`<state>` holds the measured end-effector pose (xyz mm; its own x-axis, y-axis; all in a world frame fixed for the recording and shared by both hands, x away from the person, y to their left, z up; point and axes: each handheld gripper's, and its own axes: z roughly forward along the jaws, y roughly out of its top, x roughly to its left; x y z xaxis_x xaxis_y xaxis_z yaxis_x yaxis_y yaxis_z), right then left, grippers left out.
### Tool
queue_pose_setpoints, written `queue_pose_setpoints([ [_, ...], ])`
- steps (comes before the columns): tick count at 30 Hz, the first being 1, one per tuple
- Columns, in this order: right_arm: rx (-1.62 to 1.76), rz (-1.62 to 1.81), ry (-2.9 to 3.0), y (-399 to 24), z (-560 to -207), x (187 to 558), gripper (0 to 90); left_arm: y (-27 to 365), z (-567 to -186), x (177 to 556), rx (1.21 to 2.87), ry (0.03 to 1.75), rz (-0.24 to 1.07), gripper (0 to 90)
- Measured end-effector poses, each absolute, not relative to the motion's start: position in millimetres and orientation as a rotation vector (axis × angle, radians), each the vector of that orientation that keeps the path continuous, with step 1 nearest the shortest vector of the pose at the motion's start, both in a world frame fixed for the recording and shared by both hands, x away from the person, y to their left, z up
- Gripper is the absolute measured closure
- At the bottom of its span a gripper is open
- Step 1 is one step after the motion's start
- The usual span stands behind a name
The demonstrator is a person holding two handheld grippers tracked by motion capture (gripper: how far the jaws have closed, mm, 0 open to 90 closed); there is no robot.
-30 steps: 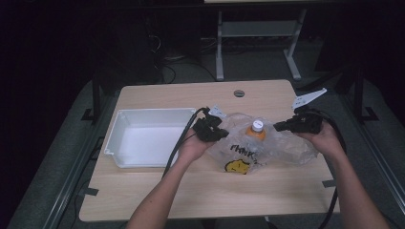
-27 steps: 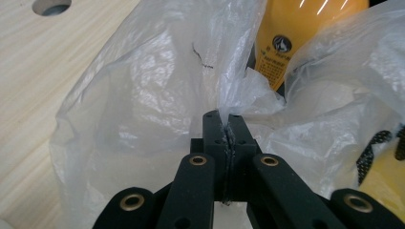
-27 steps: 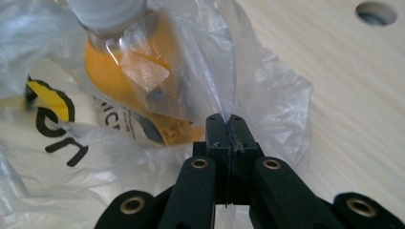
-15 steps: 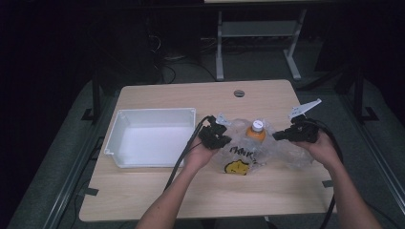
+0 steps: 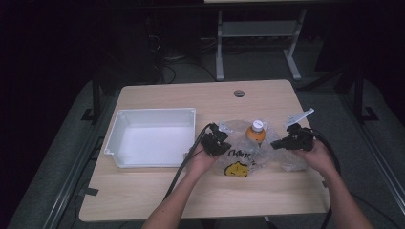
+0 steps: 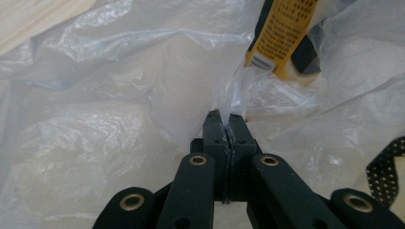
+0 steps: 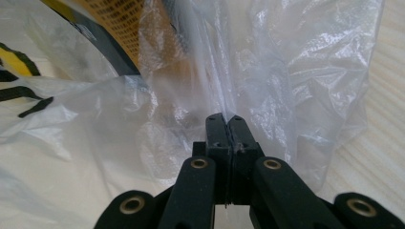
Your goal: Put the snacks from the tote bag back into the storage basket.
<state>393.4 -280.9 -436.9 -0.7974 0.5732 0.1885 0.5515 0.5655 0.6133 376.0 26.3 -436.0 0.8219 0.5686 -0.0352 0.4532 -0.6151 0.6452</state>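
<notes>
While each tool is clenched on a thin fold of the clear plastic bag (image 5: 248,155), the bottle (image 5: 256,133) stands upright between them, and that is the relation the coming move turns on. The left tool (image 5: 220,139) pinches the bag's left side, so the bottle lies to its right and slightly farther from the person; the right tool (image 5: 279,143) pinches the right side, so the bottle lies to its left. Both are close to the bottle, and neither is clearly the nearer. In the left gripper view the left tool (image 6: 228,119) has its jaws pressed together on a twisted wisp of film, with the bottle's yellow printed label (image 6: 282,31) just beyond. In the right gripper view the right tool (image 7: 226,119) likewise squeezes a pleat of film, the label (image 7: 119,24) showing through the plastic at upper left.

The bag is thin, glossy, crinkled and limp, with a yellow and black print (image 5: 237,168) on the part nearest the person. The bottle is a rigid cylinder with orange contents and a white cap, its long axis vertical. Bag and bottle rest right of the surface's (image 5: 157,200) middle, towards the right edge. A white rectangular tray (image 5: 112,138), smooth, shallow-walled and empty, sits near the left edge, just beside the left tool.
</notes>
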Motion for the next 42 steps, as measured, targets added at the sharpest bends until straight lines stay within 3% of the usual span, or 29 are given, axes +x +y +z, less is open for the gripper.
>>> queue_pose_setpoints([
  [24, 1.075, 1.084, 2.751, -285, -466, 394, 89.2, 26, -463, 371, 2.319, 0.788, 0.231, 89.4],
  [27, 1.075, 1.066, 2.748, -284, -464, 393, 84.8, 28, -461, 370, 2.322, 0.786, 0.232, 84.7],
  [29, 1.068, 1.083, 2.723, -286, -460, 390, 76.0, 31, -454, 367, 2.302, 0.778, 0.237, 80.0],
  [42, 0.956, 1.141, 2.641, -292, -427, 371, 66.1, 46, -416, 358, 2.240, 0.742, 0.220, 73.5],
])
